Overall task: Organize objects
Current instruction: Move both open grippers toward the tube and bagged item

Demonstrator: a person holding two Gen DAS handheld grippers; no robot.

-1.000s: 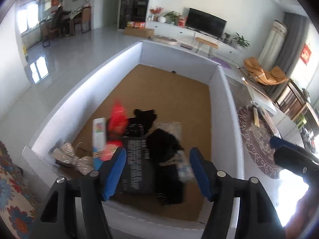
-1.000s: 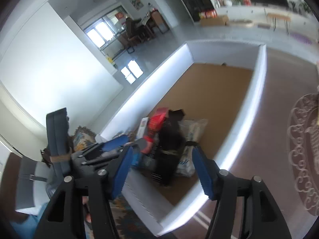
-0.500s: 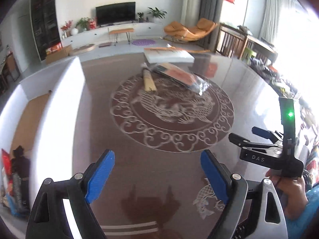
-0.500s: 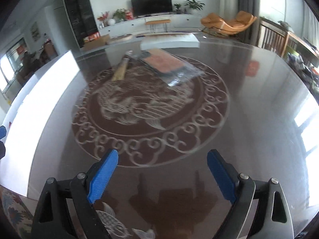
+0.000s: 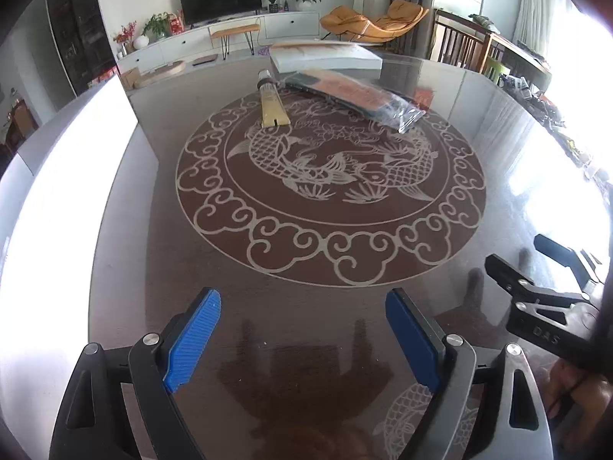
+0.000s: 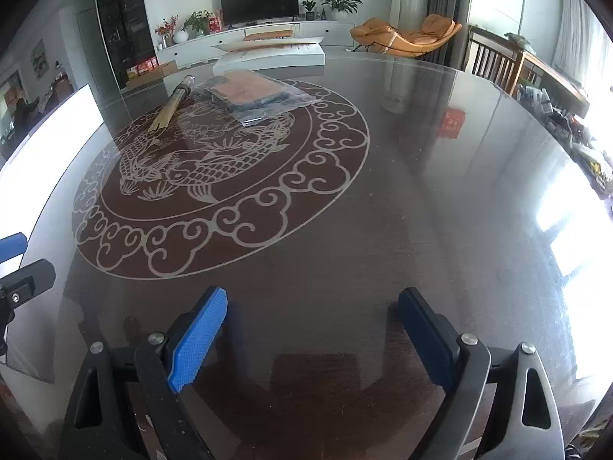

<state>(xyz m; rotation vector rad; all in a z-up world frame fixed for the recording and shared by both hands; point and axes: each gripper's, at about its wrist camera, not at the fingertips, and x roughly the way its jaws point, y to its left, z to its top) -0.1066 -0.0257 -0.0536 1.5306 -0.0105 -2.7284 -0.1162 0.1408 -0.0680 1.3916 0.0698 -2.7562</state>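
Observation:
On the dark glossy table with a fish pattern [image 5: 325, 168] lie a clear plastic bag with an orange and black item [image 5: 356, 96], a flat yellow stick with a dark round end [image 5: 271, 104], and a white flat box [image 5: 325, 57] behind them. All three also show in the right wrist view: the bag [image 6: 253, 96], the stick [image 6: 170, 105], the box [image 6: 268, 57]. My left gripper [image 5: 302, 339] is open and empty above the near table edge. My right gripper [image 6: 312, 339] is open and empty, also far from the objects. The right gripper shows at the right edge of the left wrist view [image 5: 536, 299].
A tall white wall of a box [image 5: 57, 176] runs along the table's left side. Beyond the table are a TV cabinet [image 5: 230, 34], an orange lounge chair [image 5: 371, 19] and wooden chairs [image 5: 471, 46] at the right.
Both grippers have swung away from the white box with the pile of clothes and packets, and now face the table. Both stay open and empty.

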